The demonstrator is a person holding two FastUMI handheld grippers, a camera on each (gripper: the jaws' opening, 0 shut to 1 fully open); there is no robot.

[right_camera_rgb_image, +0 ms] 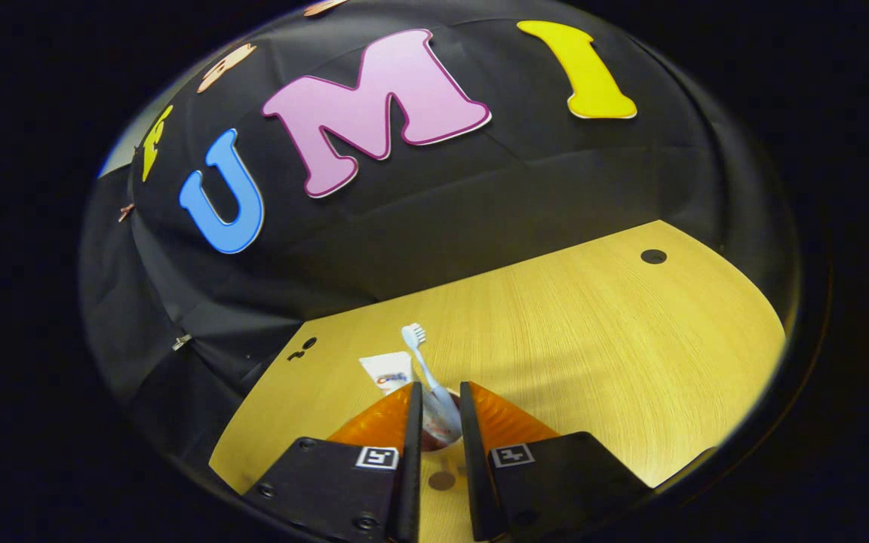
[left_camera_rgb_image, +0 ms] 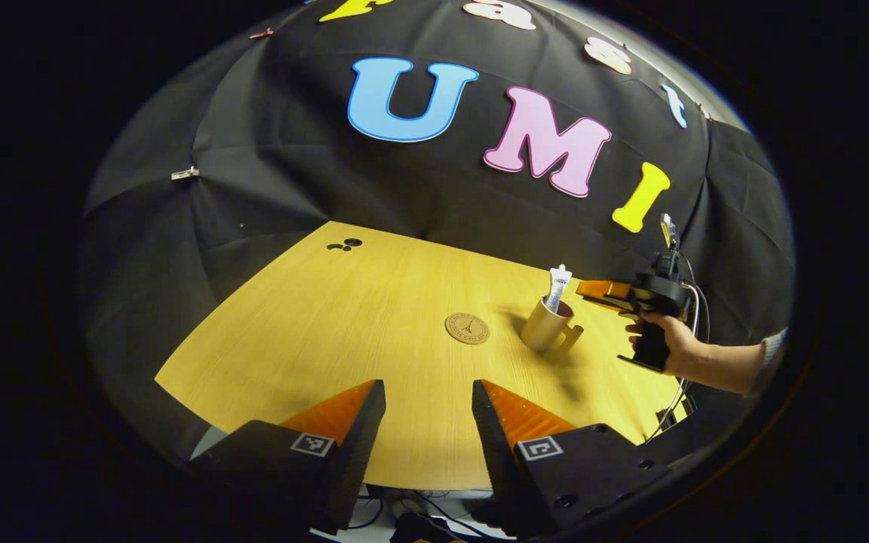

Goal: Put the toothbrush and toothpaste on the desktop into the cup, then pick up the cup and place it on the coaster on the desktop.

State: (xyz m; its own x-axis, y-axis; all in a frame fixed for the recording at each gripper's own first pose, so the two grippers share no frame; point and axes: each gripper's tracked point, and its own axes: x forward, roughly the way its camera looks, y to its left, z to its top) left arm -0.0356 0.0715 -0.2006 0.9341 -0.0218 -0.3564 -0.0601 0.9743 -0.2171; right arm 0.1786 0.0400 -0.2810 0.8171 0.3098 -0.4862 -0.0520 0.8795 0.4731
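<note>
Right gripper [right_camera_rgb_image: 438, 396]: fingers narrowly parted around the slim toothbrush [right_camera_rgb_image: 427, 373] handle; contact cannot be confirmed. The white bristle head points up above the cup [left_camera_rgb_image: 548, 326], a tan cylinder with handle, near the worktop's [left_camera_rgb_image: 344, 317] right edge. A soft toothpaste [left_camera_rgb_image: 557, 287] tube stands inside. A round embossed coaster [left_camera_rgb_image: 467, 329] lies just beside it. Left gripper [left_camera_rgb_image: 428, 396]: wide apart, empty, over the near edge.

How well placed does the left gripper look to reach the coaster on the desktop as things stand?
Probably yes: the left gripper hangs open above the near edge of the desktop, and bare wood lies between it and the coaster. The cup stands off to the coaster's side, not on it.
</note>
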